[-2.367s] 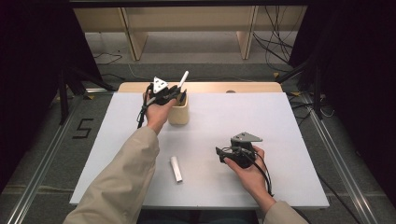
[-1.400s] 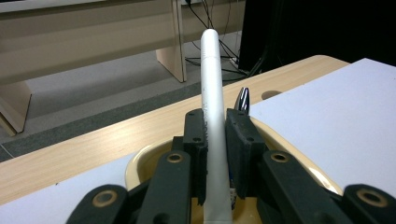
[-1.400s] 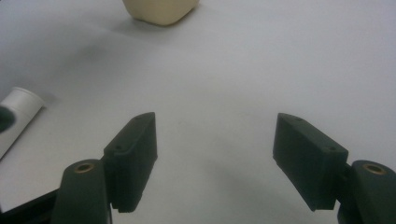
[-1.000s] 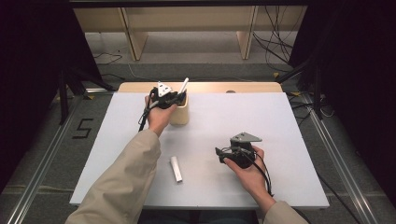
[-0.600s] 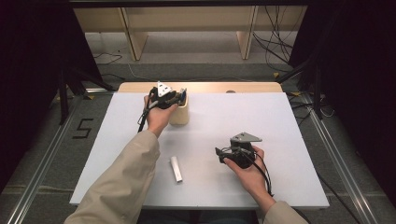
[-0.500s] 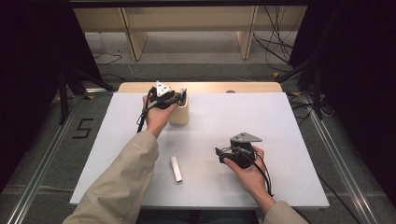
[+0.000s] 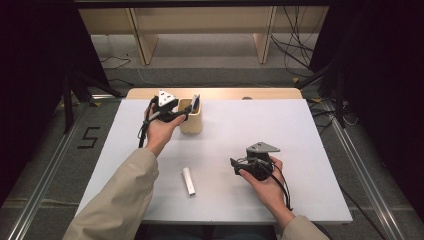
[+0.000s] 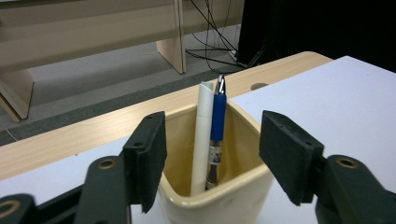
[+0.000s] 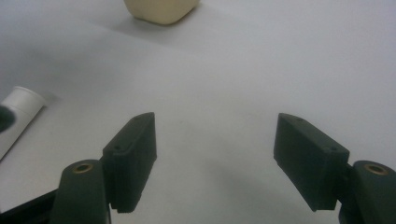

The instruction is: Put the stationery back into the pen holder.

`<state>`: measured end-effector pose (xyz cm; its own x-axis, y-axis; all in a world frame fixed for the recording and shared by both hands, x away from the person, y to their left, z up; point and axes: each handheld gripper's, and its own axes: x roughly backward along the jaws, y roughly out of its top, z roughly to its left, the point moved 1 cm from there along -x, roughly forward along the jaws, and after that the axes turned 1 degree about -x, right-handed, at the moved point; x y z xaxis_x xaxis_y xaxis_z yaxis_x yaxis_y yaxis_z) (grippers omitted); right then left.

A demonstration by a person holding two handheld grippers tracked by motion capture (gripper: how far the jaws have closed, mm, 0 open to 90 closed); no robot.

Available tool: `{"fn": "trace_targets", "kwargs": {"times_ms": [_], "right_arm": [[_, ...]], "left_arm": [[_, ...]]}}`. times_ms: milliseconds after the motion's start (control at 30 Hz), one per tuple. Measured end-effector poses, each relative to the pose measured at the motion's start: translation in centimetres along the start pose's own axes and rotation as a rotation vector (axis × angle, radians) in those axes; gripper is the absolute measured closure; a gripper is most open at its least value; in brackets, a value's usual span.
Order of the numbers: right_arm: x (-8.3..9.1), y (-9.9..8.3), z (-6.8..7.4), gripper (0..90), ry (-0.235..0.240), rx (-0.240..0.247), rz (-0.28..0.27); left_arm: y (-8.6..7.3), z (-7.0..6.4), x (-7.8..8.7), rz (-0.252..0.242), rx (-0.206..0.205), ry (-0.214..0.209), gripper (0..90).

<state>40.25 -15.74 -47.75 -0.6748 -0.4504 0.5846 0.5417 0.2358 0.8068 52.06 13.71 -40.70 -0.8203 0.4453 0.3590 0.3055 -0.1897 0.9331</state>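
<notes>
Over the cup [image 8: 219,186] your left gripper [image 8: 212,158] hangs wide open, holding nothing; the white pen [image 8: 201,140] stands inside beside a blue pen [image 8: 216,126]. Lift straight up, clear of both. Your right gripper [image 9: 215,158], also open and empty, rests near the tube [image 7: 188,180].

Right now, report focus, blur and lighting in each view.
High view: even light on the white table, dark surroundings. Left gripper view: cup and blue pen sharp, background softer. Right gripper view: jaws and white tube soft, cup's shadow faint.
</notes>
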Motion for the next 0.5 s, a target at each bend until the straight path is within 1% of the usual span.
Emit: {"fn": "trace_targets", "kwargs": {"times_ms": [100,167,233,333,500], "right_arm": [[0.0,0.0,0.0,30.7,0.0,-0.001,0.0],[0.0,0.0,0.0,30.7,0.001,0.0,0.002],[0.0,0.0,0.0,30.7,0.002,-0.001,0.004],[-0.1,0.0,0.1,30.7,0.002,0.0,0.004],[-0.1,0.0,0.2,30.6,0.004,0.002,0.008]], "left_arm": [[-0.1,-0.2,0.7,0.0,0.001,-0.009,37.6],[-0.3,-0.4,1.2,0.008,0.016,-0.003,35.1],[-0.5,-0.5,1.6,0.02,0.032,-0.005,32.5],[-0.7,-0.8,2.1,0.023,0.032,-0.01,30.7],[-1.1,-1.2,2.9,0.031,0.032,-0.02,30.2]]}}
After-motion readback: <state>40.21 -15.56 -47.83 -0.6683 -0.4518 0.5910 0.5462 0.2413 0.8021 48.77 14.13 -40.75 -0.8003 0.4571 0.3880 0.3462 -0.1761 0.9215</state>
